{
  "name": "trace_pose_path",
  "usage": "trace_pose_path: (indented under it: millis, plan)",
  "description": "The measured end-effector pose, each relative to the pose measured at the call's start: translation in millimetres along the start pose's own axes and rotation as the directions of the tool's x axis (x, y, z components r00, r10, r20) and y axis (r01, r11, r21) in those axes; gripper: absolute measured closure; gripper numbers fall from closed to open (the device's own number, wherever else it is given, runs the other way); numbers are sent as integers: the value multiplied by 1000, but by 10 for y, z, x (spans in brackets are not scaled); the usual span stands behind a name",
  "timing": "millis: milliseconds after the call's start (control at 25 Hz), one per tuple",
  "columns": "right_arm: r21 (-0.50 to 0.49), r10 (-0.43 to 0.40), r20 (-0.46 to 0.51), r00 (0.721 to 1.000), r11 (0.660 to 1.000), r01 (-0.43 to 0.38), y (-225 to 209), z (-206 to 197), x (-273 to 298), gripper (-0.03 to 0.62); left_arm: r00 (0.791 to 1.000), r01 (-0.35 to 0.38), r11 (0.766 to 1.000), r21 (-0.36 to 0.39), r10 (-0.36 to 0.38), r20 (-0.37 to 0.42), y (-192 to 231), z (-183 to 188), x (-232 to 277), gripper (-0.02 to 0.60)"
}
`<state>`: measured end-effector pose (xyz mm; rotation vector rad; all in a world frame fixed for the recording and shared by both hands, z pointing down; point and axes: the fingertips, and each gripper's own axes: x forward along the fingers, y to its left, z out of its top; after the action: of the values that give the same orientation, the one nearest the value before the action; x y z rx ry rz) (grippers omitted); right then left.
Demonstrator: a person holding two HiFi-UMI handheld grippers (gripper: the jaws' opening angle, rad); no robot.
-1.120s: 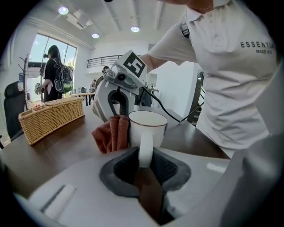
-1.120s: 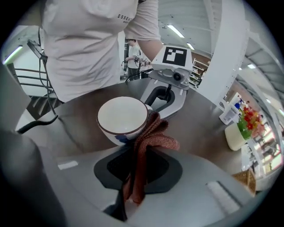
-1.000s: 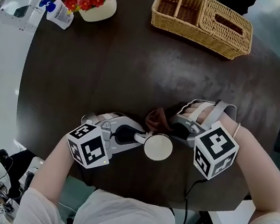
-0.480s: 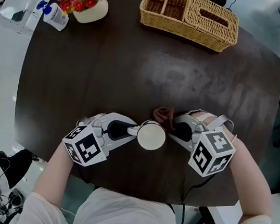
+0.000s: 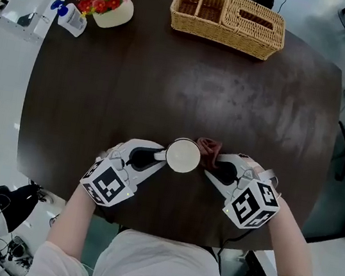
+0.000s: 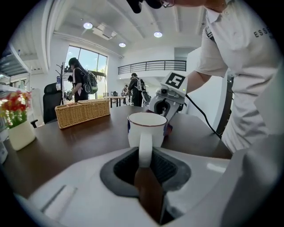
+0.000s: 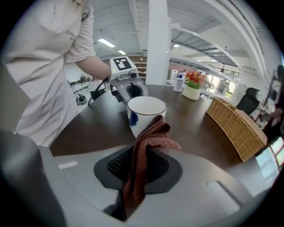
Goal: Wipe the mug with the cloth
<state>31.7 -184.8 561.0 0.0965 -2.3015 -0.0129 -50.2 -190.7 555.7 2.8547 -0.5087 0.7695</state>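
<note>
While the left gripper (image 5: 158,156) has its jaws clamped on the handle of the white mug (image 5: 182,156), the right gripper (image 5: 211,165) has its jaws shut on a bunched fold of the reddish-brown cloth (image 5: 209,149), which meets the mug's wall on the side opposite the handle. The mug sits upright between the two grippers, close to the near edge of the dark table (image 5: 168,81). Its base is hidden behind the left gripper's body, so whether it rests on the tabletop or hangs just above it is hard to say. The main risk, as I judge it, is that the handle is the only hold: a firm push from the cloth could twist the mug in the jaws or tip it toward the left gripper. The cloth is also pinched only by a narrow fold, so a dragging stroke could pull it free. With the table edge just behind both grippers, a mug that slipped toward the person could go over it. Ahead there is wide bare tabletop; the wicker basket (image 5: 227,19), the flower vase (image 5: 112,13) and the small bottle (image 5: 70,19) stand well apart at the far side.
</note>
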Motion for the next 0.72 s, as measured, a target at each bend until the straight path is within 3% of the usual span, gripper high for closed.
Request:
trace_pose_path:
  millis: [120, 240, 320, 560, 720]
  plan:
    - [133, -116, 18, 993, 985, 113, -62, -40, -83, 511, 996, -59, 998, -3, 59, 64, -17, 58, -23, 509]
    - [248, -234, 43, 971, 944, 216, -132, -59, -207, 510, 980, -103, 994, -24, 105, 169, -32, 281, -83, 511]
    - [316, -296, 42, 954, 910, 268, -175, -113, -289, 510, 975, -117, 993, -22, 119, 190, -56, 357, -86, 511]
    - [428, -357, 25, 934, 848, 313, -177, -244, -439, 510, 968, -121, 993, -2, 119, 221, -140, 463, -108, 512]
    - [474, -378, 19, 925, 819, 325, -157, -302, -491, 510, 952, -101, 995, -14, 101, 290, -209, 662, -194, 512]
